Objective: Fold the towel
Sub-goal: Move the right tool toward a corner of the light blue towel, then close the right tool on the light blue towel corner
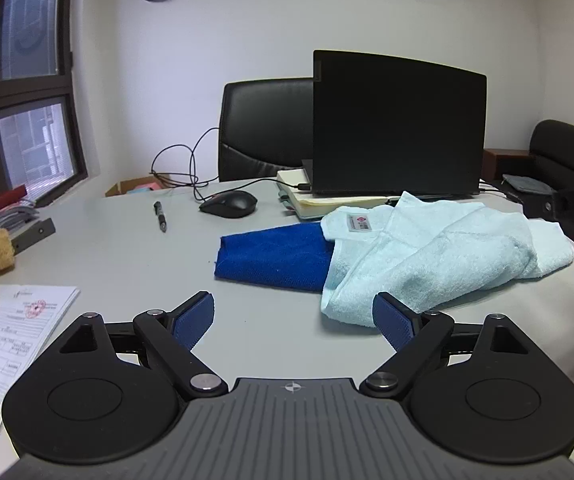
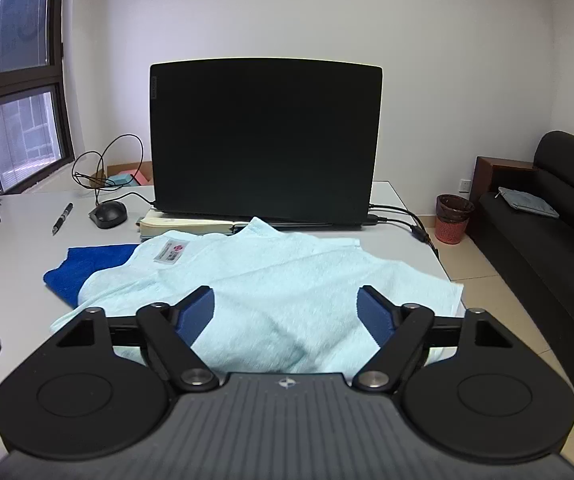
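Towel: the light blue towel (image 1: 439, 252) lies rumpled on the grey desk (image 1: 119, 248), in front of the open laptop (image 1: 399, 124), its left end overlapping a dark blue cloth (image 1: 271, 260)
Left gripper: the left gripper (image 1: 293, 320) has its jaws spread wide and empty, above bare desk just short of the towel's near-left corner
Right gripper: the right gripper (image 2: 285, 314) is likewise spread and holds nothing, poised over the towel's near part
Step in hand: judged as reaching for two corners to spread the towel flat before any fold
How to do it well: pinch only the light blue layer at each near corner, not the dark blue cloth beneath, and pull apart evenly so creases drop out
Hard to make out: the towel's far edge sits against a notebook (image 2: 185, 226); its near edge is hidden behind the right gripper's body, and how many layers are bunched cannot be told
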`<act>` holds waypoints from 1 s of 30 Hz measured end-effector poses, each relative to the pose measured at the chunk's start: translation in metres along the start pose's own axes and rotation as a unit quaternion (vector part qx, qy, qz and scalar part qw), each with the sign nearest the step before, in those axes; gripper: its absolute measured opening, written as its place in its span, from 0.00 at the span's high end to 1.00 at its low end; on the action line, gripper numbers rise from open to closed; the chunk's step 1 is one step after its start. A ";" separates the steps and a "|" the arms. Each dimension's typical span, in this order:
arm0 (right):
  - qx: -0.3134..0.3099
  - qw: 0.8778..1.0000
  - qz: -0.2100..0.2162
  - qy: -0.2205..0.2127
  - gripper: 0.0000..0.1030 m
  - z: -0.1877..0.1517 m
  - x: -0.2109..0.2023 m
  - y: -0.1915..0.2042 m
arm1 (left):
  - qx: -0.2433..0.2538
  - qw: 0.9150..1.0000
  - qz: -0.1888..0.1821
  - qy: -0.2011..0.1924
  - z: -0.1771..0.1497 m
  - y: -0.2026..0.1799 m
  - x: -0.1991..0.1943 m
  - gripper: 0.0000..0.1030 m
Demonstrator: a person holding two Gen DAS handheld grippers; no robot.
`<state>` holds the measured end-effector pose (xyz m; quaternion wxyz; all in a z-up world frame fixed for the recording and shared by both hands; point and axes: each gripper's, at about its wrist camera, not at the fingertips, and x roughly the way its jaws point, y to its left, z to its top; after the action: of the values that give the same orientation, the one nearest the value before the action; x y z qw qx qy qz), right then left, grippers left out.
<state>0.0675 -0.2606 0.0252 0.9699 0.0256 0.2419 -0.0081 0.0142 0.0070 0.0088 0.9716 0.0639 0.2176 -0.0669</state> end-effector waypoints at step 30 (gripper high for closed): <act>-0.019 0.989 0.017 0.148 0.50 0.081 0.226 0.037 | 0.005 0.999 -0.038 0.007 0.001 0.031 0.032 0.34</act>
<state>0.3060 -0.2284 -0.0078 0.9239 0.0124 0.3821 0.0166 0.0483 0.0343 -0.0011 0.9666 0.0609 0.2260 -0.1042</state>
